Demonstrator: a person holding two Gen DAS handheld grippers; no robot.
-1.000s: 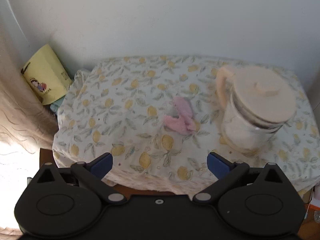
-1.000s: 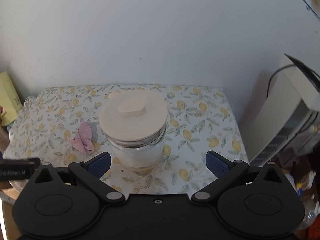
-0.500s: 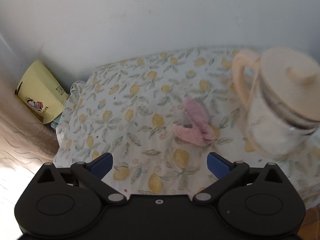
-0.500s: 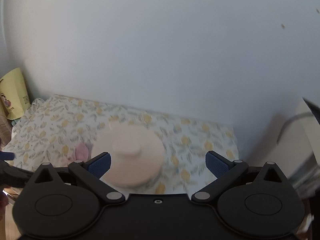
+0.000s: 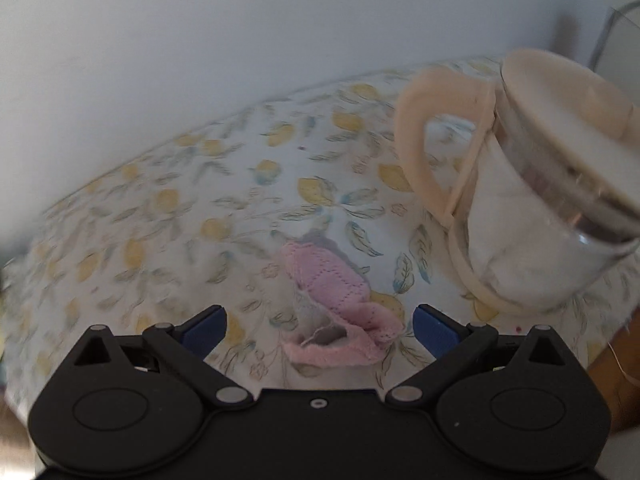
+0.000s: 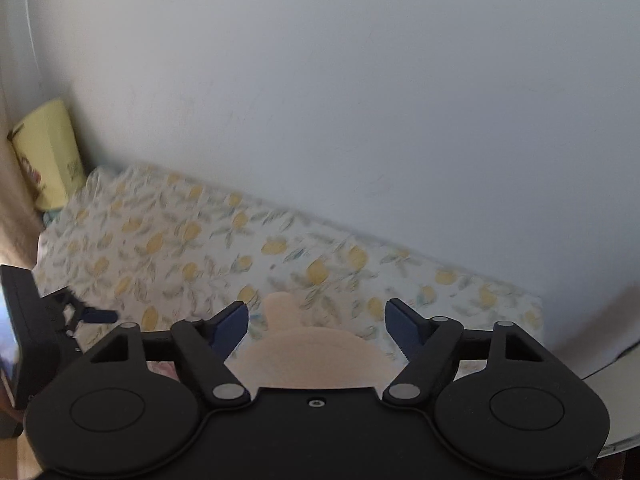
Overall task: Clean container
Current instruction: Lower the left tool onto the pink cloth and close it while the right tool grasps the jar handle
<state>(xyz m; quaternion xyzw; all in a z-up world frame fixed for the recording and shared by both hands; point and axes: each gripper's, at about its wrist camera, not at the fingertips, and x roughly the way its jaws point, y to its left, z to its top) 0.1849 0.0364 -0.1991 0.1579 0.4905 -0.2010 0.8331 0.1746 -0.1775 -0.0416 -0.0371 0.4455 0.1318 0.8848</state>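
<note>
- Since a second ago both grippers have come in close: the left gripper over the cloth, the right gripper over the lid.
- The jug stands near the table's right edge, the cloth just beside it, ready for wiping.
- Both grippers are wide and hold nothing.
- Only the left view shows the cloth and the jug's handle.

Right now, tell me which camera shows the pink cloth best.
The left wrist view. The pink cloth lies crumpled on the lemon-print tablecloth in plain sight, just ahead of the open left gripper and left of the glass jug. The right wrist view shows at most a blurred pinkish sliver behind its own left finger.
</note>
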